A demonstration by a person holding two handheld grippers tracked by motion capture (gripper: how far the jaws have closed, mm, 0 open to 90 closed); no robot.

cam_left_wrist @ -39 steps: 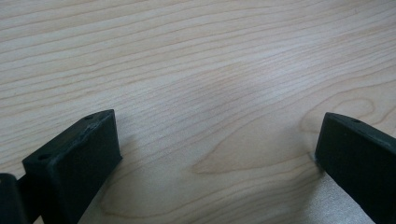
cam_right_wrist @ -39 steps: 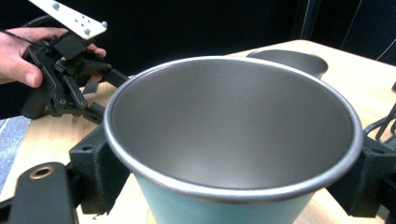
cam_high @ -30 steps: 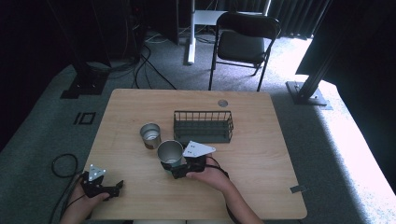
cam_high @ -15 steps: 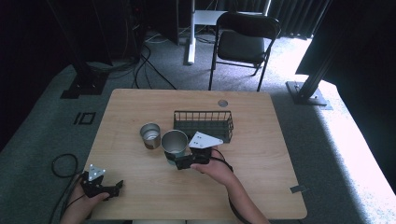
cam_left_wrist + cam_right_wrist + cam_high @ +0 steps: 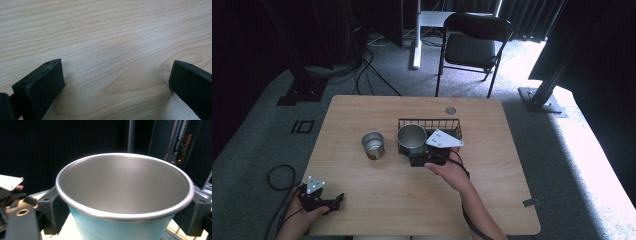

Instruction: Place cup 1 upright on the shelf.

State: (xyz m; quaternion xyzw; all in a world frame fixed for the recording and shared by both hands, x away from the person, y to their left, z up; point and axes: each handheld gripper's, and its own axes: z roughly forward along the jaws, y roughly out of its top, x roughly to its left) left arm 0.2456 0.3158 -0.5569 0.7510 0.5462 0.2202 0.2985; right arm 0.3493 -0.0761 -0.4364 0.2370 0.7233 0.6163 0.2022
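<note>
While the right claw (image 5: 414, 159) clamps a pale-blue, steel-lined cup (image 5: 125, 195), the left claw (image 5: 117, 82) gapes empty.

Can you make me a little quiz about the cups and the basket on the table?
1. True or false: the right tool is holding the blue cup.
2. How many cups are there? A) one B) two C) four
3. Fill in: the left tool sits open over bare ____.

Key:
1. True. Its jaws are on both sides of the cup, in front of the wire basket.
2. B. The blue cup and a silver cup standing on the table.
3. Wood, the tabletop.
</note>
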